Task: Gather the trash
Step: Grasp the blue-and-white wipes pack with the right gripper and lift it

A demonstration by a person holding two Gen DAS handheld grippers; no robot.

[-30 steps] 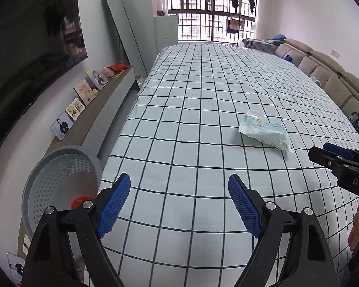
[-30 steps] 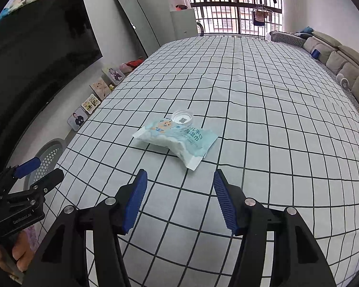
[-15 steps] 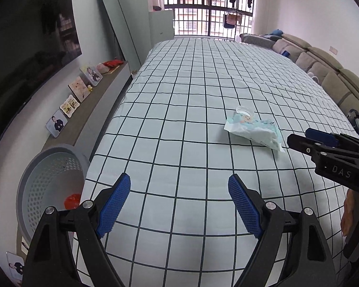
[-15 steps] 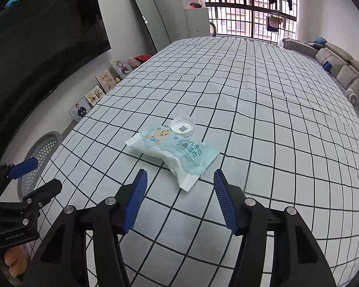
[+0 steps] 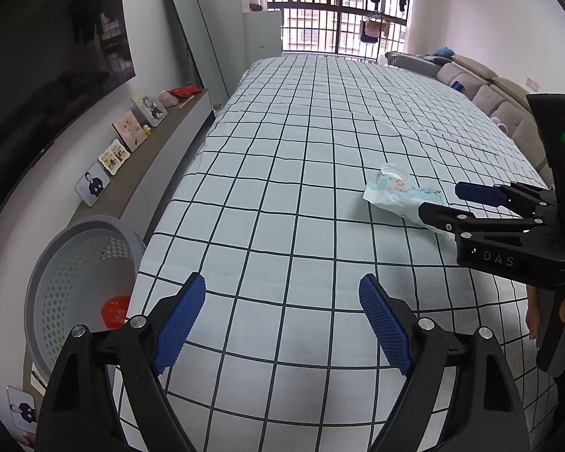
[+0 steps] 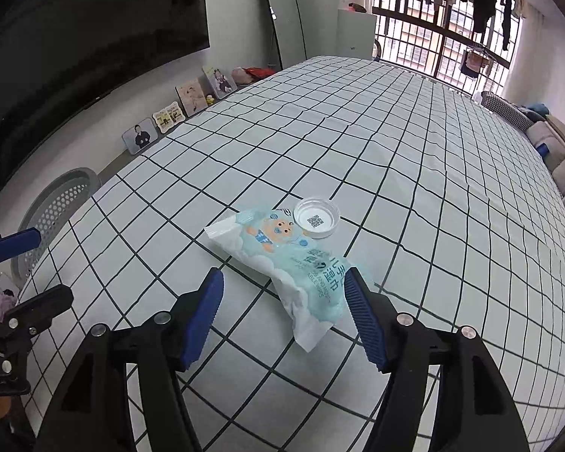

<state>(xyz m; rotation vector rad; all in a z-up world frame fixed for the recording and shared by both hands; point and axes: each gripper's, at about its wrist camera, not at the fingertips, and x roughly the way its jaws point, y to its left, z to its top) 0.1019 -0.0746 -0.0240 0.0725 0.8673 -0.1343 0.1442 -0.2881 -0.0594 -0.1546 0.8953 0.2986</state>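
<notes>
The right gripper has just been opening its jaws, which stand apart around the near end of the wipes pack without pressing it. The pack lies on the checked cloth with a cap touching its far edge. The left gripper hangs released over bare cloth, beside the basket holding a red scrap.

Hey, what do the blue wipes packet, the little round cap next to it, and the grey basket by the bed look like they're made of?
Wipes packet: likely thin plastic film, slightly glossy; it crinkles and has a flat sealed end.
Round cap: probably rigid clear or whitish plastic, with a ribbed rim and a printed code inside.
Basket: apparently moulded grey plastic, matt, its wall punched with regular holes.
</notes>
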